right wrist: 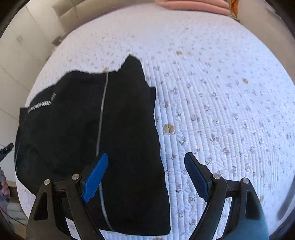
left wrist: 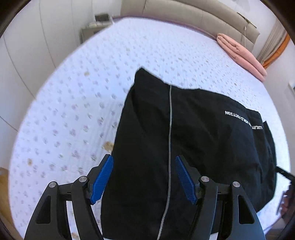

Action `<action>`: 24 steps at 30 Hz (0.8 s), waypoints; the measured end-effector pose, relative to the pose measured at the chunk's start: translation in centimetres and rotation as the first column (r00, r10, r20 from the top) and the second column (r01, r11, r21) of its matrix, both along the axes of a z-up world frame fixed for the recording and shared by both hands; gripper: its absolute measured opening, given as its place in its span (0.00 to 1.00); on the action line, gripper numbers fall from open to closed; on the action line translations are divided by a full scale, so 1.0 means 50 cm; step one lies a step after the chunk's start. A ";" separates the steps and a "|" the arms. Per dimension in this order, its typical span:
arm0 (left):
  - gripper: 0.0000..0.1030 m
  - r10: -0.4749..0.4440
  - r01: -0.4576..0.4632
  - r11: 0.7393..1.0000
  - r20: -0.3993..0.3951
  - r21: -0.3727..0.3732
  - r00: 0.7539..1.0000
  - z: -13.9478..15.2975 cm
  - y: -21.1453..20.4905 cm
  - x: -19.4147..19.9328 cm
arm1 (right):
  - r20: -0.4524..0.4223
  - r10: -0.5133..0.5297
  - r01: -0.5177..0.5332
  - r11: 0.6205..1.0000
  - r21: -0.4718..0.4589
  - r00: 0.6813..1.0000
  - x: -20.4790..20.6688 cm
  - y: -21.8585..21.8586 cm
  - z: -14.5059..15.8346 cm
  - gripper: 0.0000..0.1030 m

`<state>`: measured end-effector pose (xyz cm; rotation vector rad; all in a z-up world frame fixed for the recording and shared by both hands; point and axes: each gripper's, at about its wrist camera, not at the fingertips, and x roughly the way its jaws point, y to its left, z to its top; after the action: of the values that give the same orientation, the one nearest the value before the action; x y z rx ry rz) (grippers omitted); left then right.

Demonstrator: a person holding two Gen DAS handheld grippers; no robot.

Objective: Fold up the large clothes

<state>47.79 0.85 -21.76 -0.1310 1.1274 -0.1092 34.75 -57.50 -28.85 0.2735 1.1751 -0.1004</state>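
A black garment [left wrist: 193, 140] with a thin grey stripe and white lettering lies folded on the floral white bed cover [left wrist: 92, 83]. My left gripper [left wrist: 143, 177] is open and empty above the garment's near left part, its blue pads wide apart. In the right wrist view the same garment [right wrist: 73, 133] lies left of centre. My right gripper [right wrist: 145, 177] is open and empty above the garment's right edge, with the left pad over the cloth and the right pad over the bed cover [right wrist: 230, 110].
A folded pink blanket [left wrist: 243, 55] lies at the bed's far right by the beige headboard [left wrist: 193, 14]. A nightstand [left wrist: 94, 29] stands at the far left. White wardrobe doors [left wrist: 22, 55] line the left side. The other gripper's tip [right wrist: 6, 148] shows at the left edge.
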 end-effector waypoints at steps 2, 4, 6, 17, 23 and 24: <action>0.70 0.014 -0.016 0.999 -0.043 -0.045 0.999 -0.024 0.018 0.010 | -0.014 0.017 -0.017 1.000 0.012 1.000 0.012 0.004 -0.020 0.84; 0.70 0.011 -0.017 0.996 -0.073 -0.086 0.997 -0.046 0.029 0.020 | -0.016 0.028 -0.028 0.999 0.031 0.999 0.021 0.001 -0.029 0.84; 0.70 -0.004 -0.004 0.996 -0.089 -0.089 0.996 -0.059 0.033 0.031 | -0.018 0.029 -0.028 0.998 0.062 0.999 0.035 0.001 -0.040 0.87; 0.77 -0.080 0.024 0.965 -0.208 -0.261 0.975 -0.135 0.069 0.068 | -0.064 0.012 0.002 0.978 0.207 0.998 0.094 -0.038 -0.116 1.00; 0.80 -0.133 -0.015 0.884 -0.282 -0.468 0.950 -0.211 0.106 0.086 | -0.075 0.056 -0.027 0.941 0.337 0.996 0.134 -0.050 -0.169 1.00; 0.80 -0.139 -0.028 0.865 -0.293 -0.501 0.946 -0.224 0.114 0.088 | -0.079 0.069 -0.036 0.933 0.359 0.995 0.138 -0.049 -0.177 1.00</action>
<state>52.19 6.53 -32.96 -0.6005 1.4110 -0.4497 41.66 -59.95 -37.71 0.5629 1.2873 0.1523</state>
